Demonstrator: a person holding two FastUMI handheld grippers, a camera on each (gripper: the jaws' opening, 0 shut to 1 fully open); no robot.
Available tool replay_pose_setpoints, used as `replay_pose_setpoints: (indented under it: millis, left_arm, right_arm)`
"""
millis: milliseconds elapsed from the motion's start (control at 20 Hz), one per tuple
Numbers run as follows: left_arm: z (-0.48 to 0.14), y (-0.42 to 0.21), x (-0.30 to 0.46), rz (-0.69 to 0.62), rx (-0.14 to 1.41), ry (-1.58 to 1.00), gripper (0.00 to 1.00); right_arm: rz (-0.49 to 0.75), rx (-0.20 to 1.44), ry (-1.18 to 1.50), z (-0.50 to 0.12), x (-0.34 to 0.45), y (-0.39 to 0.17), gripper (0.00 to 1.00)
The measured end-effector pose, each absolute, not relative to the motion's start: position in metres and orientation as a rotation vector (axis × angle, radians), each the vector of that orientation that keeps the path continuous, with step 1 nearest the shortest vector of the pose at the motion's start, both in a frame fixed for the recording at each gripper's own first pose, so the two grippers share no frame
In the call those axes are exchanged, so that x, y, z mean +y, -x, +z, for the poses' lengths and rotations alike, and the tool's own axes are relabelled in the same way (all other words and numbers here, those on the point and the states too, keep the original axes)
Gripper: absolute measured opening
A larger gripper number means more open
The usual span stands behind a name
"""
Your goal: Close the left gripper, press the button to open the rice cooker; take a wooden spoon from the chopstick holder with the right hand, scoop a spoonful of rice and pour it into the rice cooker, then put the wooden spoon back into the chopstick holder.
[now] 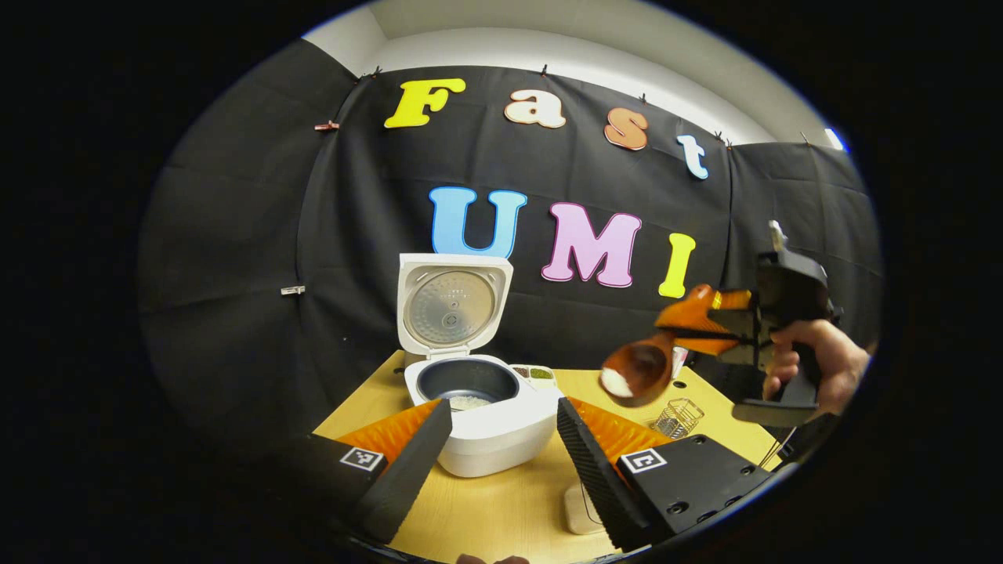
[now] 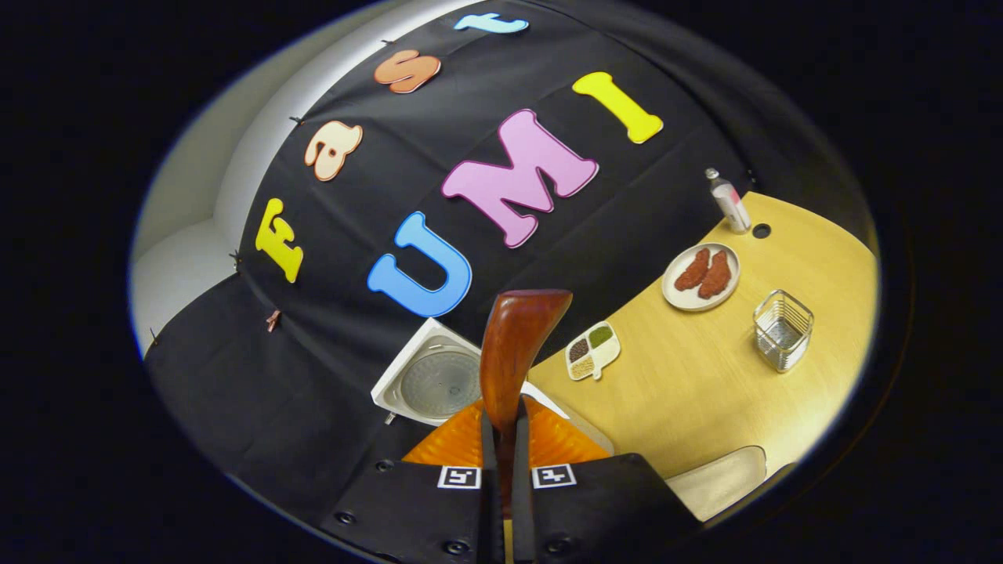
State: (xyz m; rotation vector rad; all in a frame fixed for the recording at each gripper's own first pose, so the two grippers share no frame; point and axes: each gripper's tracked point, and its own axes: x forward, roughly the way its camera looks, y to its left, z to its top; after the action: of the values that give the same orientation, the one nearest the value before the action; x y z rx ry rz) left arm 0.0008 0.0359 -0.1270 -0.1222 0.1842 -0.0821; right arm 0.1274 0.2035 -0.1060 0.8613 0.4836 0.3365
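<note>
The white rice cooker (image 1: 490, 427) stands on the table with its lid (image 1: 450, 305) raised, and a little white rice lies in its dark inner pot (image 1: 468, 384). My left gripper (image 1: 497, 439) is open, with its fingers on either side of the cooker's front and apart from it. To the right, above the table, my right gripper (image 1: 693, 325) is shut on the handle of a wooden spoon (image 1: 639, 368); its bowl holds a bit of white rice. In the right gripper view the wooden spoon (image 2: 513, 352) rises from my right gripper (image 2: 501, 423) over the cooker's lid (image 2: 435, 380). The wire chopstick holder (image 2: 782, 329) stands apart on the table.
A hand (image 1: 815, 360) holds the right gripper. A divided dish of grains (image 2: 593, 348) sits behind the cooker, with a plate of brown food (image 2: 701, 276) and a bottle (image 2: 727, 202) farther back. The wire holder (image 1: 678, 417) is right of the cooker. A pale board (image 1: 580, 509) lies near the front edge.
</note>
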Motion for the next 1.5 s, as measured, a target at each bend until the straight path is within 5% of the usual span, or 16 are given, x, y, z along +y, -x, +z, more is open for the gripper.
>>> replay_pose_setpoints:
  millis: [800, 1500]
  left_arm:
    - [-0.152, -0.025, 0.065, -0.075, 0.221, 0.17, 0.94]
    - [-0.177, -0.027, 0.085, -0.032, 0.263, 0.187, 0.94]
  right_arm:
    - [0.328, 0.424, -0.589, -0.138, 0.35, -0.279, 0.14]
    - [0.486, 0.314, -0.16, -0.166, 0.405, -0.29, 0.08]
